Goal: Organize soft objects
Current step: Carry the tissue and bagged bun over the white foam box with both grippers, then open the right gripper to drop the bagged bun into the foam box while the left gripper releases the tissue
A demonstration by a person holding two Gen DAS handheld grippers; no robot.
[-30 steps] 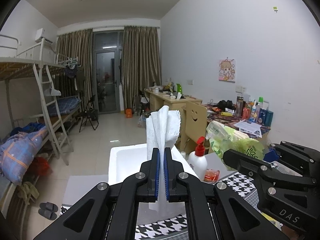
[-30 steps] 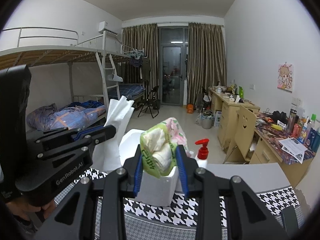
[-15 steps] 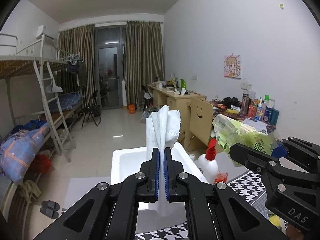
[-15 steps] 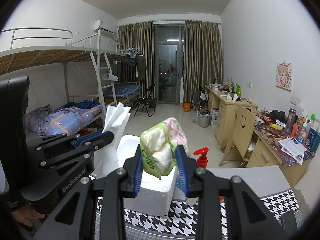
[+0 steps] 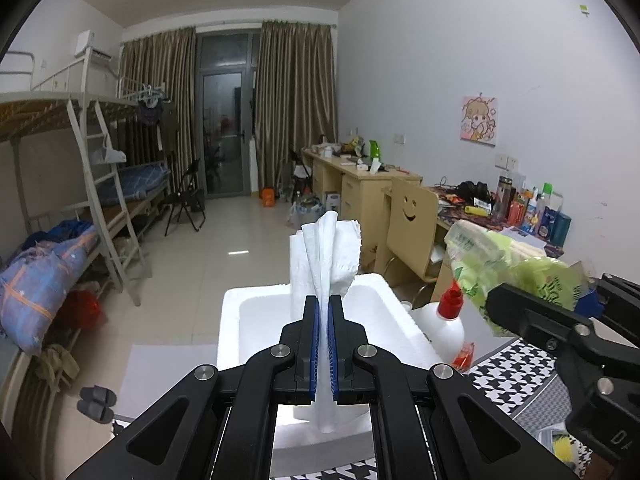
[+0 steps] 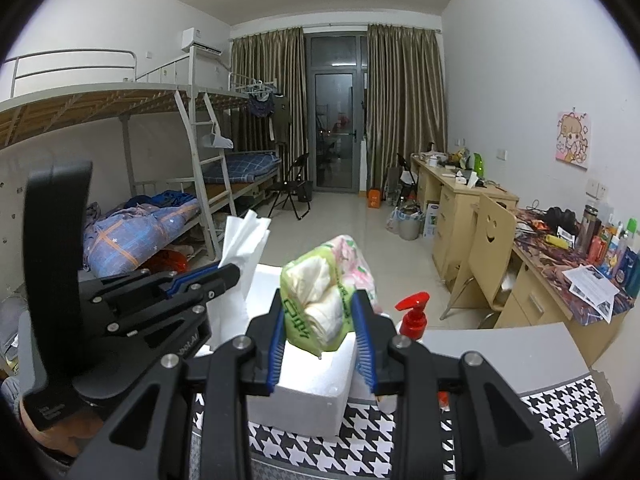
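My left gripper (image 5: 323,320) is shut on a folded white paper towel (image 5: 326,256), which stands up between the blue pads and hangs over the open white foam box (image 5: 236,320). In the right wrist view the same left gripper (image 6: 230,272) and towel (image 6: 244,236) sit at the left, beside the foam box (image 6: 308,392). My right gripper (image 6: 320,336) is shut on a green and pink pack of tissues (image 6: 324,280), held above the box's near corner. The tissue pack (image 5: 500,256) and the right gripper (image 5: 504,308) show at the right of the left wrist view.
The foam box rests on a black-and-white houndstooth cloth (image 6: 320,452). A white pump bottle with a red top (image 6: 414,316) stands right behind the box. Beyond lie a tiled floor, bunk beds (image 6: 140,224) on the left and cluttered desks (image 6: 560,256) along the right wall.
Both grippers have moved forward toward the foam box with their loads. The box and the pump bottle look closer and larger now. Neither grip has changed.
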